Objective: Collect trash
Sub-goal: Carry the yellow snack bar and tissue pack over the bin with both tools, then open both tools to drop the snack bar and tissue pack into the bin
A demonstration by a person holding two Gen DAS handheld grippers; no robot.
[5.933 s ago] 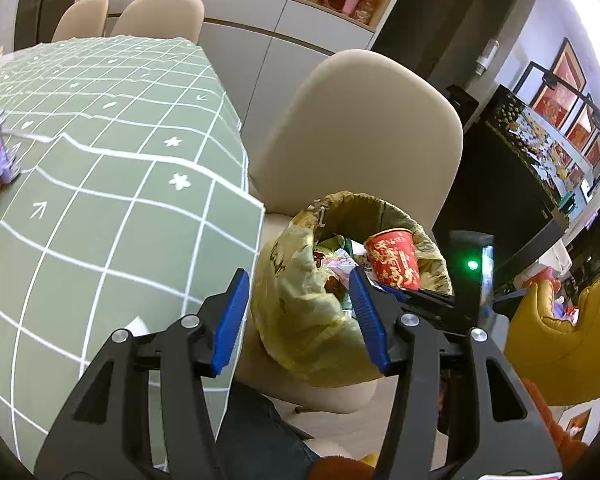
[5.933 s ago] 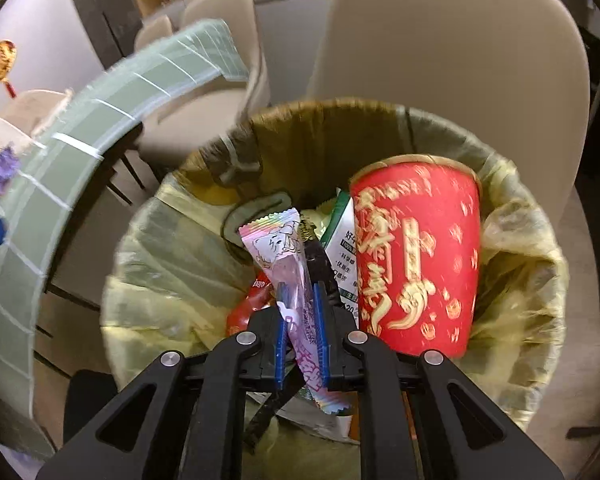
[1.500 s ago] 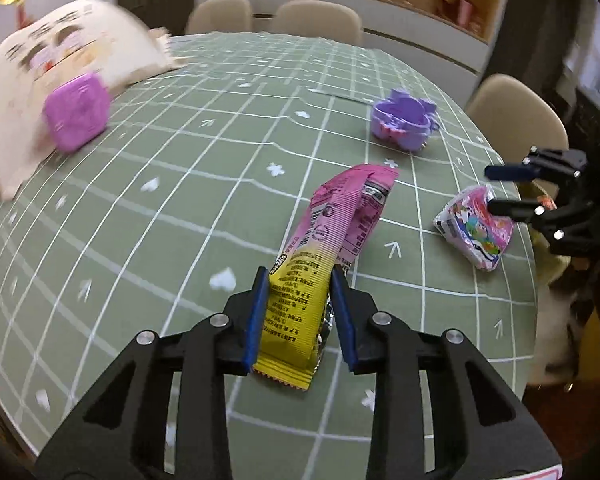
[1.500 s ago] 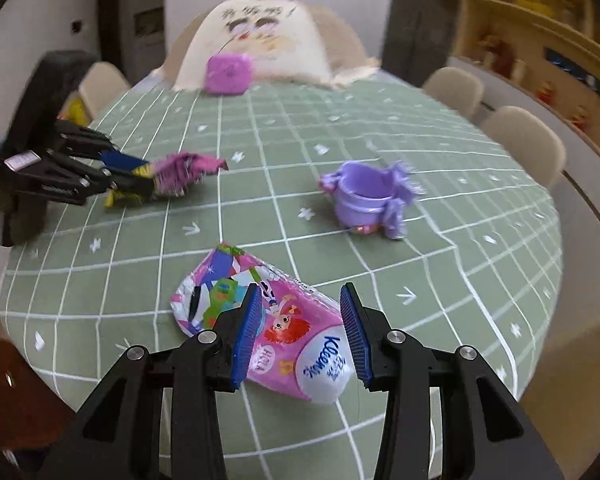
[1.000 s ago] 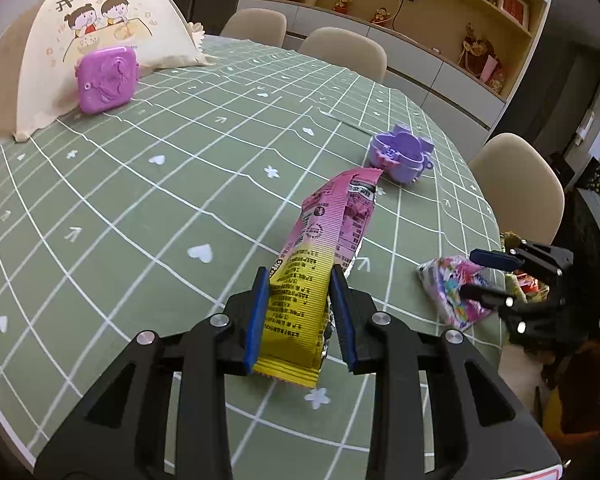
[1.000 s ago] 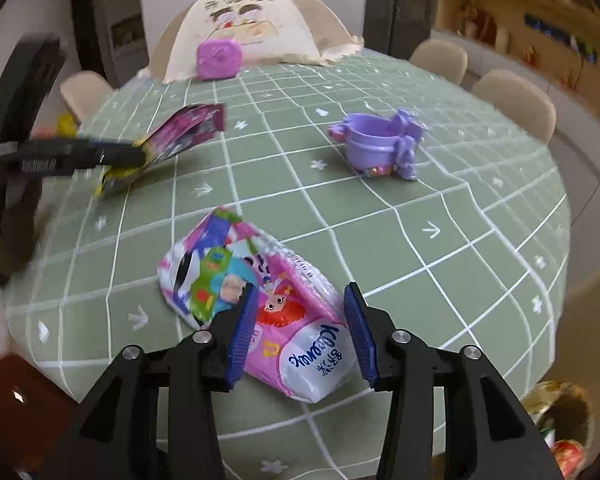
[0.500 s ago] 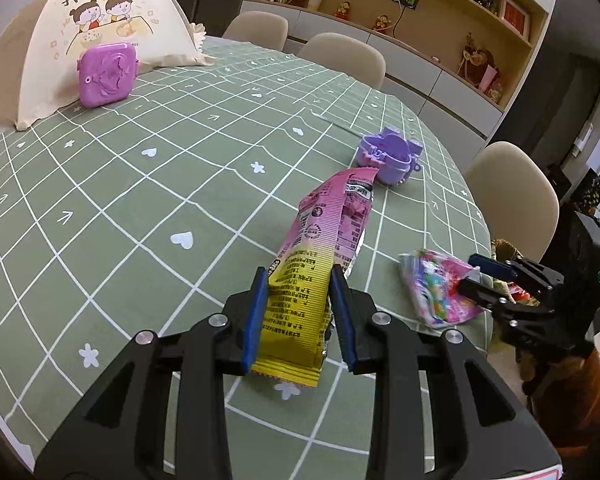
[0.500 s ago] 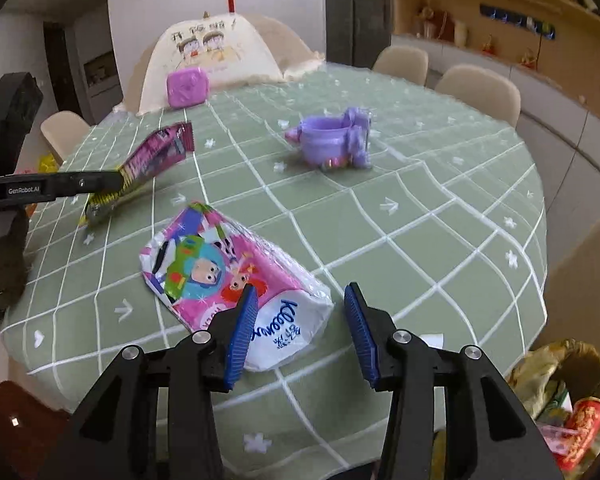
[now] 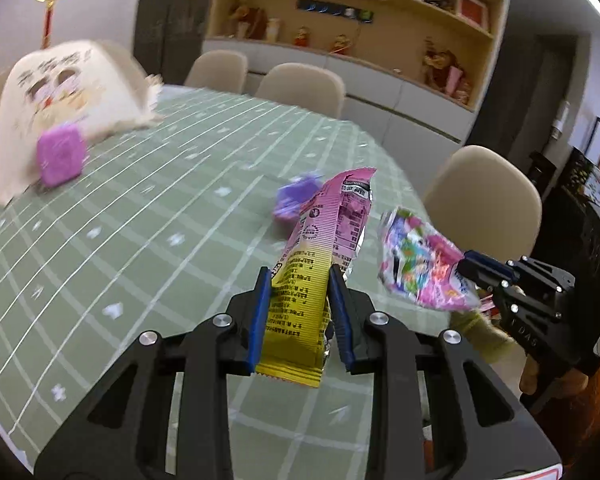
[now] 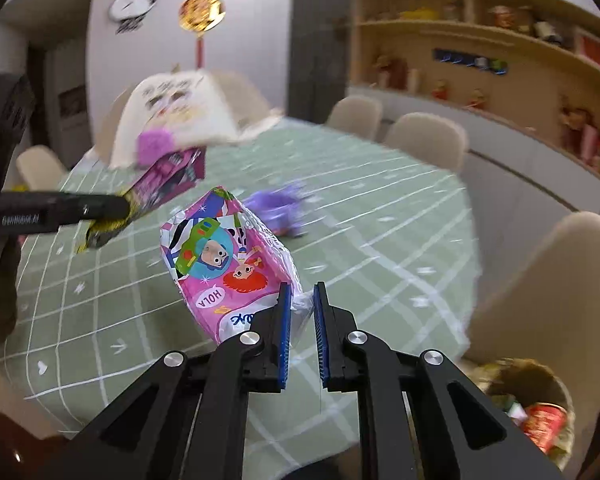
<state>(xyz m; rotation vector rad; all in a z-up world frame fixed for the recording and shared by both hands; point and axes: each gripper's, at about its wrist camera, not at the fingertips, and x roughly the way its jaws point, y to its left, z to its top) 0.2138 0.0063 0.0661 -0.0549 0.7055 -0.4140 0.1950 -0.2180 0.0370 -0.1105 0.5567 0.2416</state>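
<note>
Trash is hanging in both my tools, off the desk (image 9: 148, 216). My left tool (image 9: 300, 300) is pinching the yellow end of a wrapper (image 9: 320, 256), which is standing up through the centre of the left view with its pink end on top. My right tool (image 10: 300, 320) is pressing together on the crumpled corner of a tissue pack (image 10: 228, 264), with the pack leaning up and left of the fingers in the centre of the right view. In the left view, the same pack (image 9: 420, 268) is showing at middle right, held just beside the wrapper.

I judge that I am in the carry step: both pieces are gripped and neither is binned yet. The bin (image 10: 528, 400) is sitting at the lower right of the right view, beyond the desk edge and below a chair (image 10: 556, 280), already partly filled, with a red cup (image 10: 548, 424) inside.

Next I am needing to swing both tools right and down over the bin's mouth, then spread the fingers. The pack is held only by a thin corner, so I think it could slip. A purple toy (image 10: 276, 208) is lying on the desk, blurred.
</note>
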